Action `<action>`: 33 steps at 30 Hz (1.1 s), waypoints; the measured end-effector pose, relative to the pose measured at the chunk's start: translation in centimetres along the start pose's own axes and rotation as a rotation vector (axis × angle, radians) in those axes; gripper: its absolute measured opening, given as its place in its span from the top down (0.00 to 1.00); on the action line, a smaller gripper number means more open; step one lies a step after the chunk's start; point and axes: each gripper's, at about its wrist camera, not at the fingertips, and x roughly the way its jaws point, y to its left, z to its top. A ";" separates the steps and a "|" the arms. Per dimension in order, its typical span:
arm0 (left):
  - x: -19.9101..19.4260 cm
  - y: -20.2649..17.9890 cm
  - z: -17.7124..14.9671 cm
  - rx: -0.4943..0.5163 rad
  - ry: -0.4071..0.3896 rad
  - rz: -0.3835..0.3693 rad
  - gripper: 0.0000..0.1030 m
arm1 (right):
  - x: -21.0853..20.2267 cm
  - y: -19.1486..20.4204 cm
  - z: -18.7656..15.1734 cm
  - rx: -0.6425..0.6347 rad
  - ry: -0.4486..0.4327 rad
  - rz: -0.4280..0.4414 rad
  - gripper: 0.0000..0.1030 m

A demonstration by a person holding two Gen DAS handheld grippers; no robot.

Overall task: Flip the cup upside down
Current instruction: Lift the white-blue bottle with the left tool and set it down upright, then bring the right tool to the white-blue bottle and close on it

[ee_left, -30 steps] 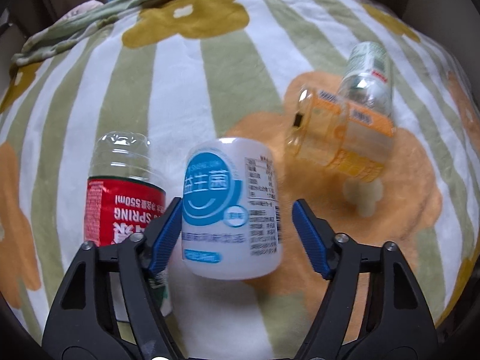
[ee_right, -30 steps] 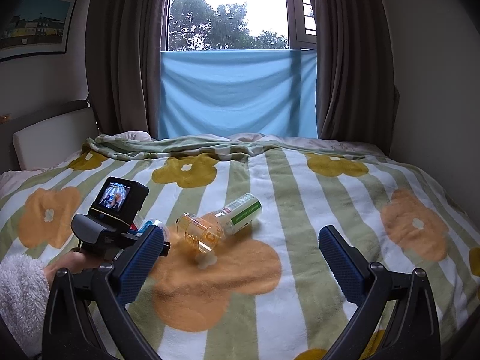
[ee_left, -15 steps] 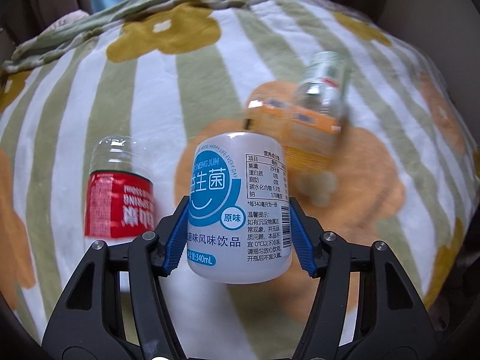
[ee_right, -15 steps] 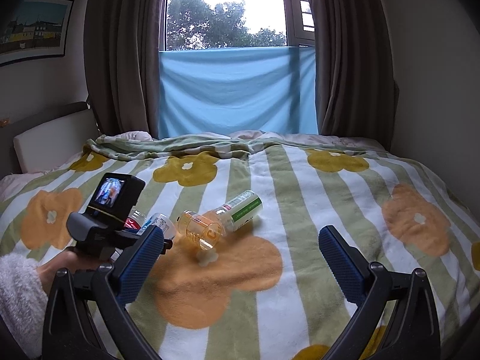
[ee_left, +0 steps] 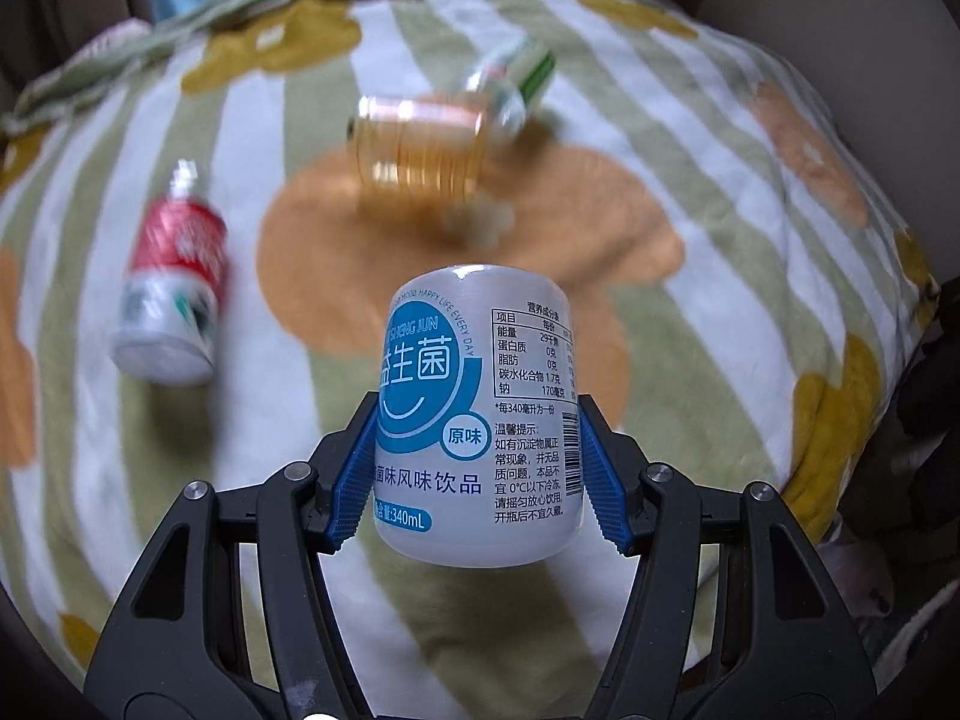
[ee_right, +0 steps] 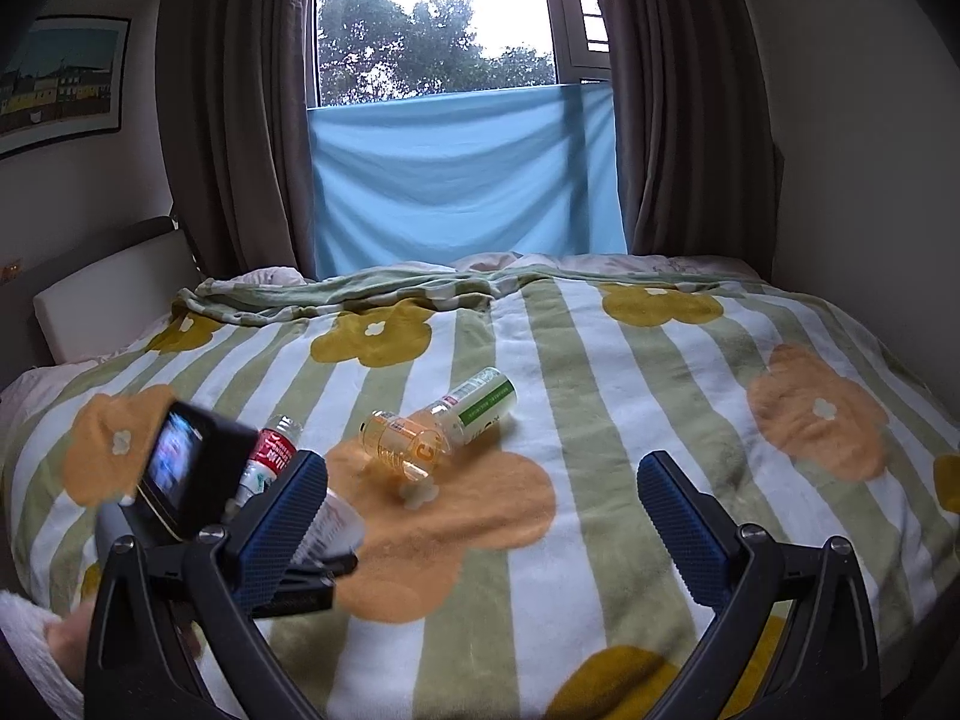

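Note:
My left gripper (ee_left: pixel 480 474) is shut on a white cup-like bottle with a blue label (ee_left: pixel 480 414), held above the striped blanket with its text reading upright. Both blue pads press its sides. In the right wrist view that bottle (ee_right: pixel 336 531) shows only partly behind my own left finger, beside the camera on the left gripper (ee_right: pixel 186 474). My right gripper (ee_right: pixel 480 516) stands open over the bed with nothing between its fingers.
A red-labelled bottle (ee_left: pixel 174 294) lies on the blanket (ee_left: pixel 720 276) at the left. An orange bottle (ee_left: pixel 420 150) and a clear green-labelled one (ee_left: pixel 516 84) lie together further back. A hand and white fluffy sleeve (ee_right: pixel 30 648) hold the left gripper. A headboard (ee_right: pixel 108 300) is at the left.
The left gripper shut on the white bottle and lifted it off the blanket, pulling back and tilting. The red bottle now lies on its side. The right gripper stayed open.

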 end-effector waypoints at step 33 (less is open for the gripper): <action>-13.0 6.7 -3.9 -0.124 -0.290 0.156 0.00 | 11.7 2.1 2.5 0.117 0.621 0.290 0.00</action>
